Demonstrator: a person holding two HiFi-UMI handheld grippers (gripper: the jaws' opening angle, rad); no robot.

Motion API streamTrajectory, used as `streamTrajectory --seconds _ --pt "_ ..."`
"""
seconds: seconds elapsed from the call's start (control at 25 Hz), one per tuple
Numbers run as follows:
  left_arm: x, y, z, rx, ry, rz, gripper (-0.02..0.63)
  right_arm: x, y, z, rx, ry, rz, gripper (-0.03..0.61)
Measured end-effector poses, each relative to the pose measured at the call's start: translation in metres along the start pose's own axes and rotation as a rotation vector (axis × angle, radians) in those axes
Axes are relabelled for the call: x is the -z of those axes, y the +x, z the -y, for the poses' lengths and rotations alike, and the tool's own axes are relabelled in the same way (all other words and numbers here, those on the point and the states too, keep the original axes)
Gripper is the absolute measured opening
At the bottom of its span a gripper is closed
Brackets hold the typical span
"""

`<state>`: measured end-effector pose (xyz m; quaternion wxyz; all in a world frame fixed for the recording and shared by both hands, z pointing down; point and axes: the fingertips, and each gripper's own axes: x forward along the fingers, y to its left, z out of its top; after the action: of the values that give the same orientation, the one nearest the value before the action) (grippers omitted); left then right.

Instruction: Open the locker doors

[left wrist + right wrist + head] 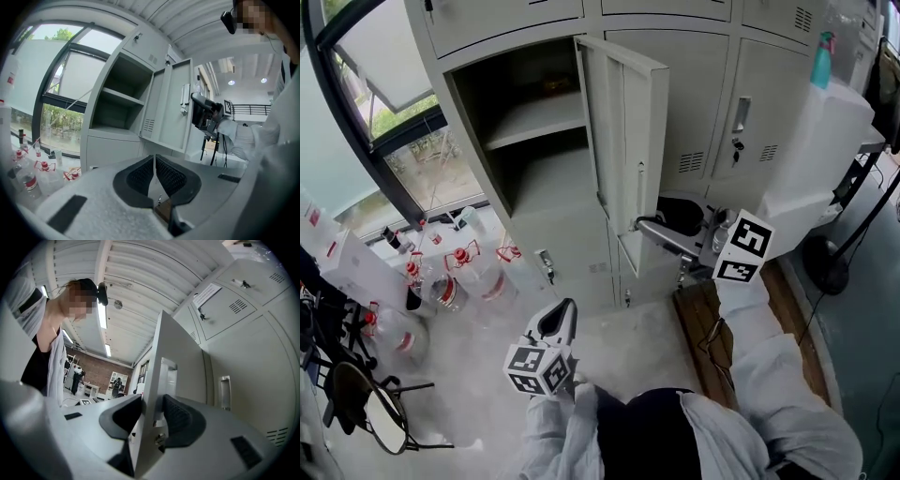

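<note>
My right gripper (641,226) is clamped on the free edge of the open locker door (628,131), low on the panel; its own view shows the sheet-metal edge pinched between both pads. The door's long axis is upright. Its hinge lies beyond the claw toward the cabinet, so I judge any further swing goes rightward, toward the shut neighbouring door (759,122). That one is nearer this hand than the left gripper (566,307), which hangs low, well apart from the lockers, jaws pressed together on nothing. The open panel hides part of the neighbouring locker fronts, and I can't make out its latch clearly.
</note>
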<state>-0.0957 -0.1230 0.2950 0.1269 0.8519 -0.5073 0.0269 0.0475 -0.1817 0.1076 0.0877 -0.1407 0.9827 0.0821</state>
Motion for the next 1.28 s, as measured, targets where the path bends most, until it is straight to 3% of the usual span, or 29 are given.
streamTrajectory --seconds 0.36,0.76,1.04,1.28 --pt "0.013 -0.013 0.011 -0.054 -0.011 0.001 0.018 0.000 -0.006 0.003 -0.023 -0.002 0.006 0.137" --pt "0.014 -0.006 0.018 -0.046 -0.006 -0.012 0.018 0.000 -0.007 0.004 -0.001 -0.033 0.013 0.146" --pt "0.020 -0.005 0.027 -0.033 -0.010 -0.023 0.018 -0.001 -0.013 0.007 0.069 -0.071 0.022 0.150" --pt "0.029 -0.010 0.034 -0.030 -0.004 -0.045 0.018 0.005 -0.021 0.001 0.144 -0.106 0.011 0.198"
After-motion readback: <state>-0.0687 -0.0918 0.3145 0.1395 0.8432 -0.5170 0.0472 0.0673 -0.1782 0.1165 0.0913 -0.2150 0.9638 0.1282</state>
